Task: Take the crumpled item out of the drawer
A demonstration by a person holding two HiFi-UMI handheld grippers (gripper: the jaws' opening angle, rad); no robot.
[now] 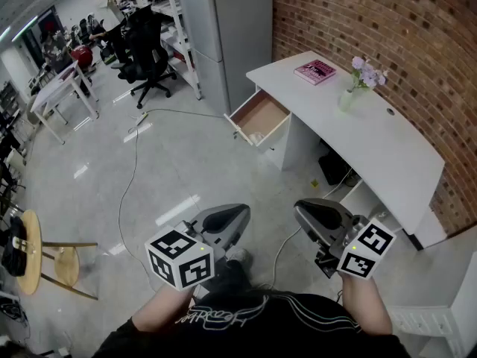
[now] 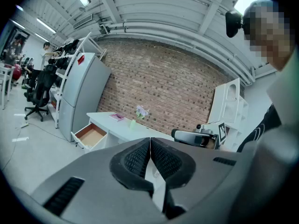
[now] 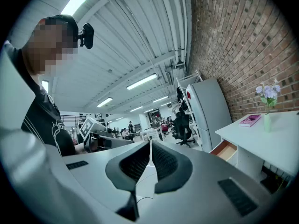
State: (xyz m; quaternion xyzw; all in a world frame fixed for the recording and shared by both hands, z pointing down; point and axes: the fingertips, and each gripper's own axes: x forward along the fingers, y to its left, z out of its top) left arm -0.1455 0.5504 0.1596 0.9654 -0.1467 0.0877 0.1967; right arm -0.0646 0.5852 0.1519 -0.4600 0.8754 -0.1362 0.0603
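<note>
The open drawer [image 1: 258, 118] juts out from the left end of the white desk [image 1: 373, 136], showing a brown bottom. A small pale thing [image 1: 256, 137] lies at its near corner, too small to make out. Both grippers are held close to the person's body, far from the drawer. The left gripper [image 1: 240, 215] is shut with nothing between its jaws, and so is the right gripper [image 1: 302, 209]. In the left gripper view the jaws of the left gripper [image 2: 150, 141] meet, with the drawer [image 2: 91, 135] far off at the left. The right gripper [image 3: 150, 146] shows closed jaws, with the drawer [image 3: 226, 149] at the right.
A pink book [image 1: 315, 71] and a vase of flowers [image 1: 350, 95] stand on the desk, which runs along a brick wall. A grey cabinet [image 1: 231, 28] is beyond the drawer. A cable [image 1: 134, 162] trails over the floor. A wooden stool [image 1: 30, 252] stands left, office chairs [image 1: 149, 62] farther back.
</note>
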